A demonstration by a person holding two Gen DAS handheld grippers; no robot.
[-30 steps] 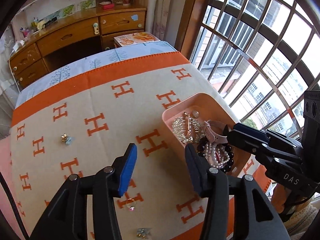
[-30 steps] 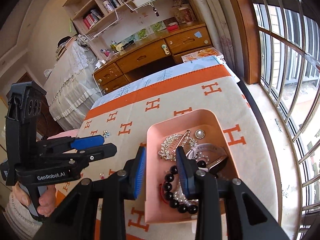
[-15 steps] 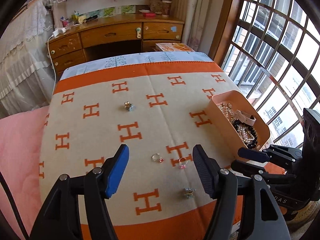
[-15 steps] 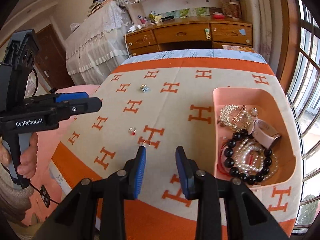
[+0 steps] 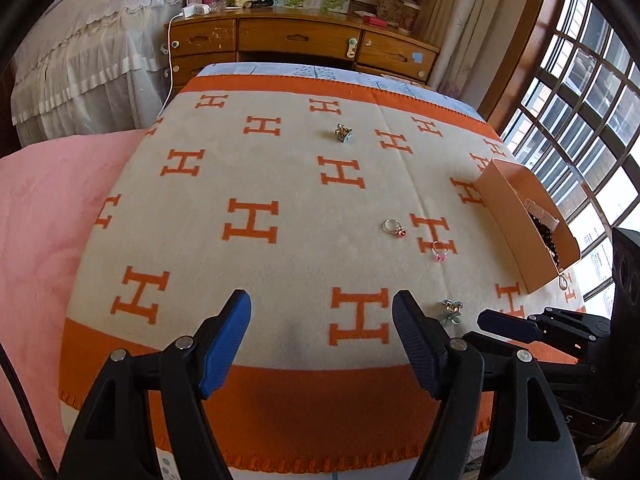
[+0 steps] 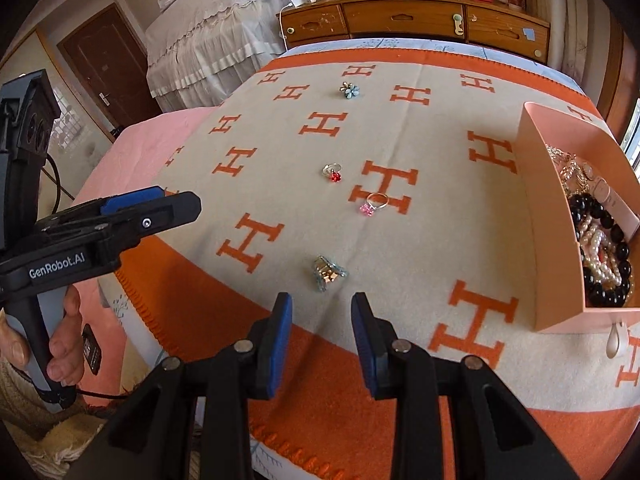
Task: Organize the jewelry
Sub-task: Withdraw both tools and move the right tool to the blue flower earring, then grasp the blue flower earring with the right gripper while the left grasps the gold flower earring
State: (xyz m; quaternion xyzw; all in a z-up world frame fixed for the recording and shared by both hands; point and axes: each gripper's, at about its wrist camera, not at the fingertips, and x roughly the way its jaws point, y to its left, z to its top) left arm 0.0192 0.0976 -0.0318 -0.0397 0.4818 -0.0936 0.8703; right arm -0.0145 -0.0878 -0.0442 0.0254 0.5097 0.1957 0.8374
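On the blanket (image 6: 280, 184) four loose pieces wait outside the pink box (image 6: 536, 200): a red ring (image 6: 333, 172), a pink ring (image 6: 374, 203), a flower piece (image 6: 350, 90) farther back and a clip (image 6: 327, 273) just ahead of the right gripper (image 6: 322, 322). That gripper is empty with jaws narrow, while the left gripper (image 5: 322, 330), also empty, is opening wide, so the step looks like reaching for the next piece; the right one needs to drop onto the clip. A second ago both hung over the box, and they have since swung back toward the near edge.

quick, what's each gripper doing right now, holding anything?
Left gripper: jaws opening, nothing between them.
Right gripper: partly open, empty, above the blanket.
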